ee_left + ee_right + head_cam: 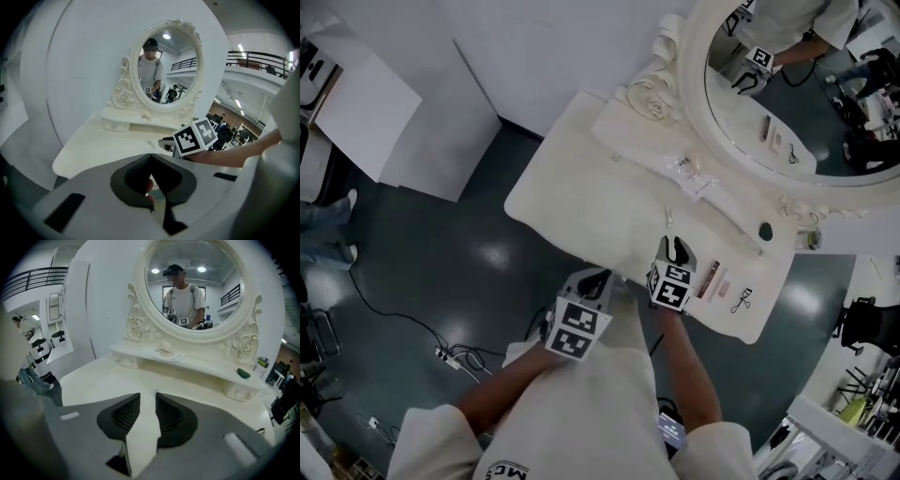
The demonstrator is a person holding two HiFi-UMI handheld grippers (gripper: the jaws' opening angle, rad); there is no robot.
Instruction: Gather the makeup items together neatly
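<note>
On the white vanity table [581, 187] lie a flat palette [710, 279], a small pink item [722, 284] and an eyelash curler [742, 300] near the right end. A thin stick [668, 217] lies at mid-table. On the raised shelf sit a clear packet [689, 169] and a dark green item [766, 230]. My right gripper [675, 246] hovers over the table's near edge just left of the palette, open by a narrow gap with nothing in it [147, 393]. My left gripper [598, 278] hangs off the near edge, its tips meeting, empty [151, 154].
An oval mirror [787, 84] in an ornate frame stands behind the shelf. A small bottle [811, 241] sits by the frame's right foot. A cable and power strip [450, 354] lie on the dark floor to the left, where a white partition [384, 103] stands.
</note>
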